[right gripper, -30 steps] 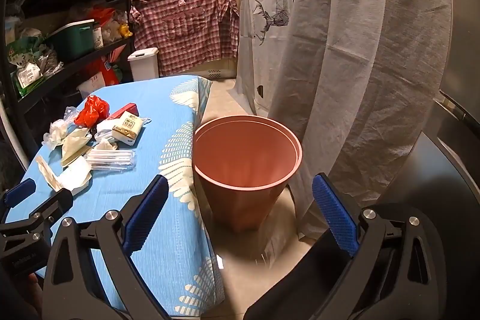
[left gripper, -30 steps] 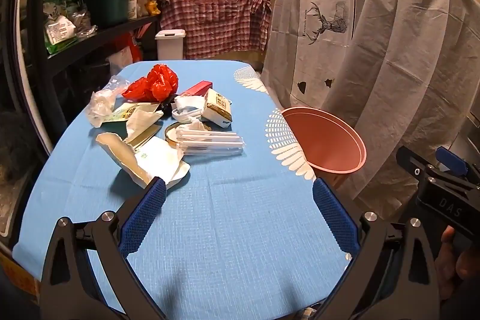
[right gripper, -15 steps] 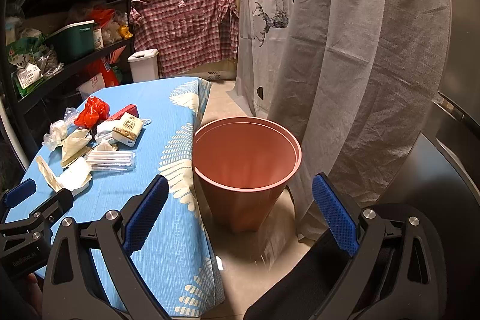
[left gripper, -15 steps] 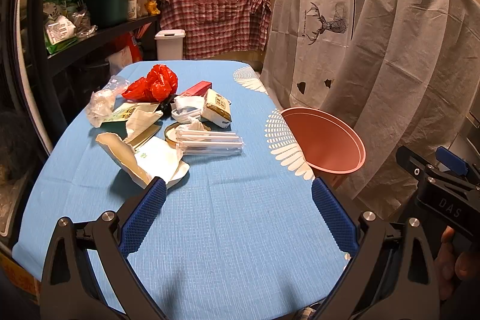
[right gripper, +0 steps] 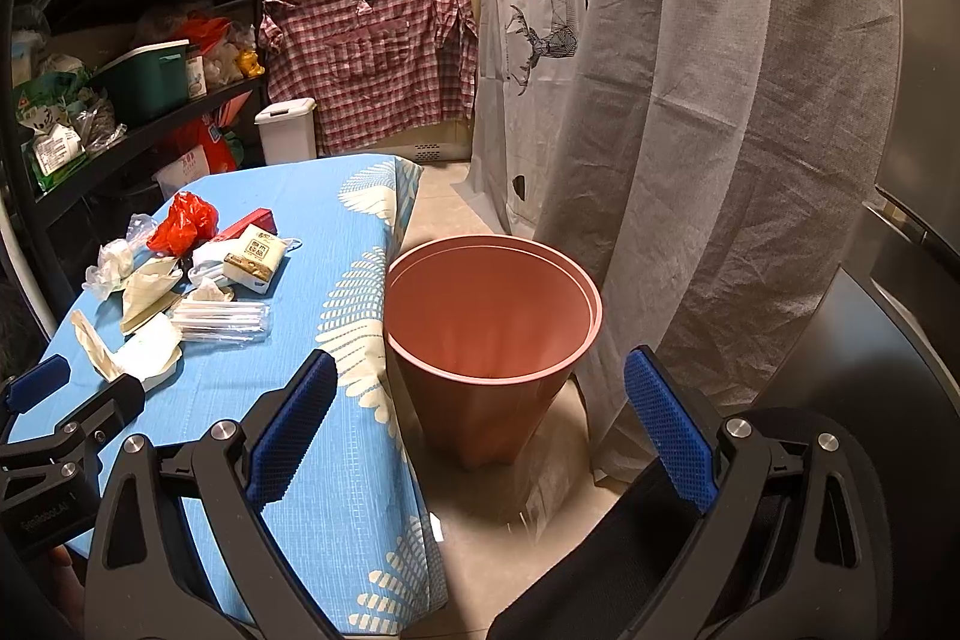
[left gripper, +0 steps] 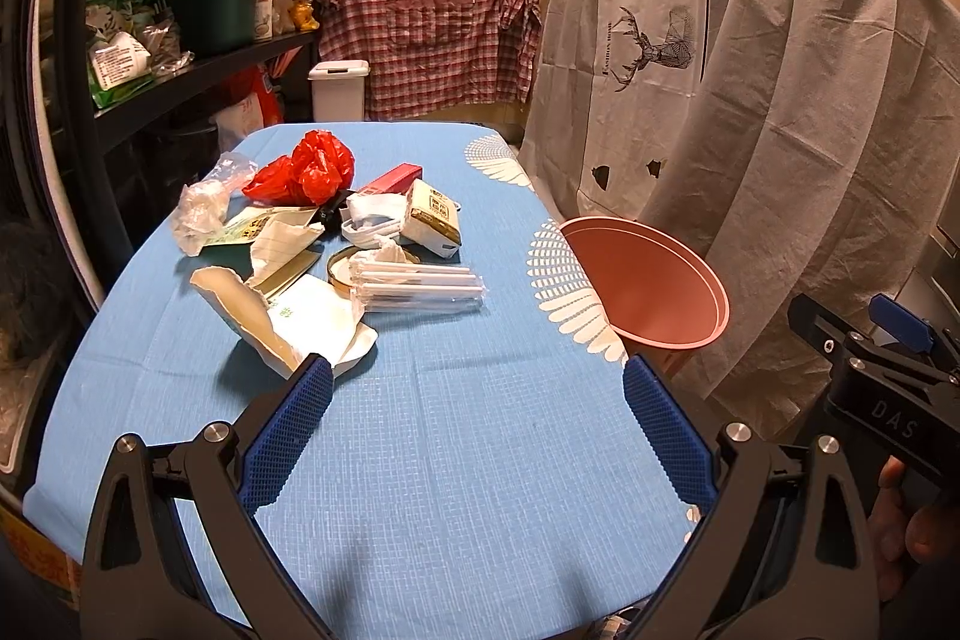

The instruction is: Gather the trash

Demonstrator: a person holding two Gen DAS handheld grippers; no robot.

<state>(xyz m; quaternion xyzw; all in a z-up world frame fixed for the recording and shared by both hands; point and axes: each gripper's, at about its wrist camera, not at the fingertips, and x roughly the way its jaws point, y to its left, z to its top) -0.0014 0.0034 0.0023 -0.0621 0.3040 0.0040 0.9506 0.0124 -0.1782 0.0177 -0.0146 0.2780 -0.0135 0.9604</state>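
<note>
A heap of trash lies on the blue tablecloth (left gripper: 456,436): a red plastic bag (left gripper: 303,167), a clear crumpled bag (left gripper: 201,208), torn white paper wrappers (left gripper: 300,322), a clear pack of straws (left gripper: 420,283) and a small printed carton (left gripper: 433,219). A pink bin (right gripper: 489,334) stands on the floor at the table's right edge. My left gripper (left gripper: 474,424) hovers open over the near tablecloth, short of the heap. My right gripper (right gripper: 480,412) hangs open before the bin, holding nothing.
Black shelving (left gripper: 198,58) loaded with goods lines the left side. Grey cloth (right gripper: 720,130) drapes the counter on the right. A small white lidded bin (left gripper: 339,91) and a plaid curtain (left gripper: 432,40) stand beyond the table. Tiled floor (right gripper: 480,544) runs around the pink bin.
</note>
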